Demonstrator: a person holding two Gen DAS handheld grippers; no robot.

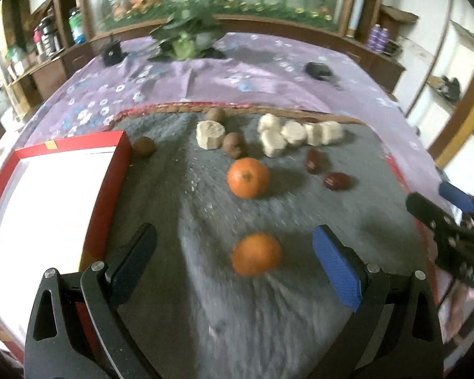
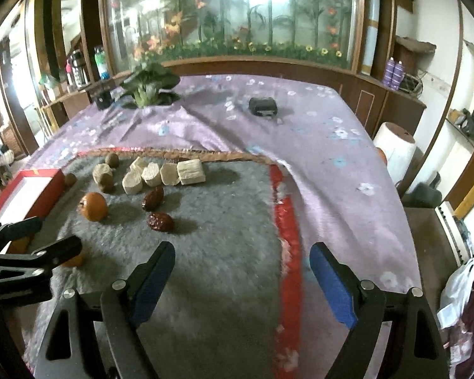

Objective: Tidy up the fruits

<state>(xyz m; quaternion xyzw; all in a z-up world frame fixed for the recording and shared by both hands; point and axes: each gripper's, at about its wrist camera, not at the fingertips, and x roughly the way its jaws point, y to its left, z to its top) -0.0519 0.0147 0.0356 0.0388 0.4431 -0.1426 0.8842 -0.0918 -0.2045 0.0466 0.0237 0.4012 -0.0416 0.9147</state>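
From the left wrist view, the left hand-held gripper (image 1: pixel 233 271) is spread wide over the grey mat (image 1: pixel 268 315), its fingers on either side of the near orange (image 1: pixel 256 254) but not touching it. This orange is blurred. A second orange (image 1: pixel 248 177) sits farther off on the mat. Beyond it lie two red dates (image 1: pixel 325 172), three brown kiwis (image 1: pixel 233 145) and a cluster of pale cut chunks (image 1: pixel 287 134), loosely scattered along the mat's far edge. The red box (image 1: pixel 110 170) stands at the left, its white inside apparently empty as far as the overexposed view shows. The right hand-held gripper (image 1: pixel 439 202) shows at the right edge.

From the right wrist view, the right hand-held gripper (image 2: pixel 241 279) is also spread, holding nothing, above bare mat near the red border. The dates, far orange and chunks lie to its far left; the box sits at the left edge of the bench (image 2: pixel 331 145).

Judging by this, sorting has barely begun: no fruit appears in the box, and every piece is left to move. The near orange looks like the first pick.
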